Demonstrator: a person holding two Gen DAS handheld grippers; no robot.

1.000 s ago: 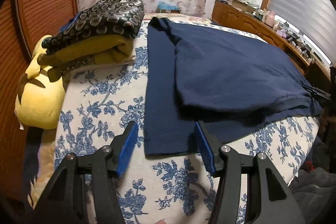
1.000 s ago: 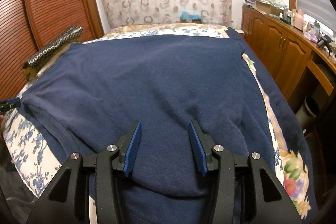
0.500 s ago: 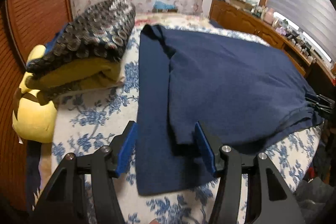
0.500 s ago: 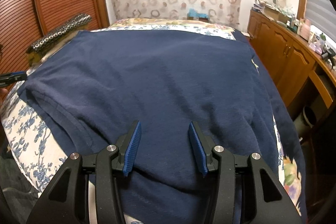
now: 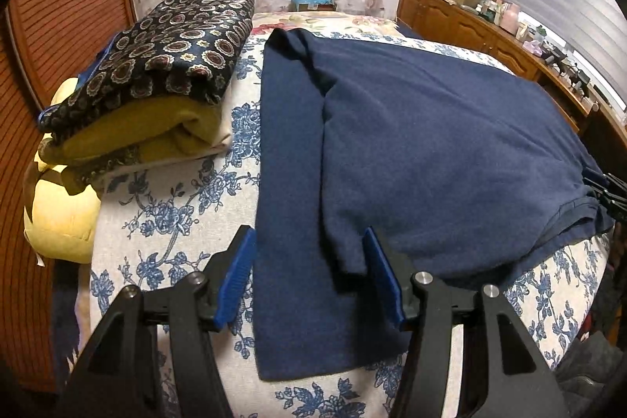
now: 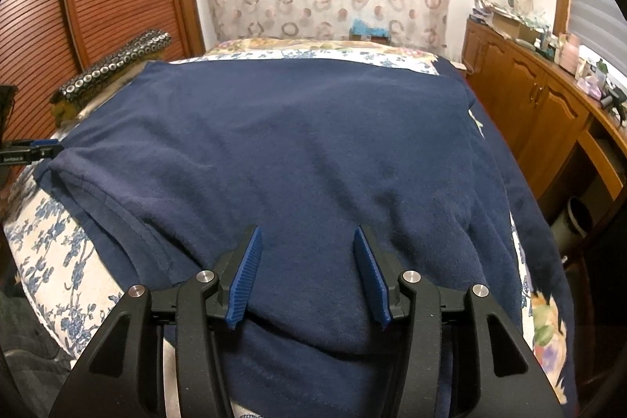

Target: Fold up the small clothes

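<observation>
Spreading under everything is the bed (image 5: 172, 190), its cover white with blue flowers, and on it lies the navy garment (image 5: 411, 151) — flat, taking up most of the mattress. From my left wrist camera I see one long side of it folded inward, so a narrower single layer runs along the left edge and a thicker folded part sits to the right of that. My right wrist camera shows the same navy garment (image 6: 305, 151) from the opposite end: a hemmed edge doubled over at the left, and cloth spilling over the bed's right side toward the wooden cabinets (image 6: 537, 112).

Only the left view shows the pile of folded clothes (image 5: 156, 73) properly (dark medallion print on top, mustard yellow beneath), sitting on the bed just beside the garment's left edge, with a yellow cushion (image 5: 62, 214) below it. The right view catches only the pile's edge (image 6: 113, 65).

My left gripper (image 5: 309, 273) hovers over the garment's near corner, fingers wide apart, nothing between the blue pads (image 5: 237, 277) — the fold line runs between them. My right gripper (image 6: 305, 273) is likewise spread wide over the cloth, holding nothing. Each view glimpses the other gripper at the frame's edge: the right gripper (image 5: 605, 192) by the hem, the left gripper (image 6: 29, 153) at the garment's corner.
</observation>
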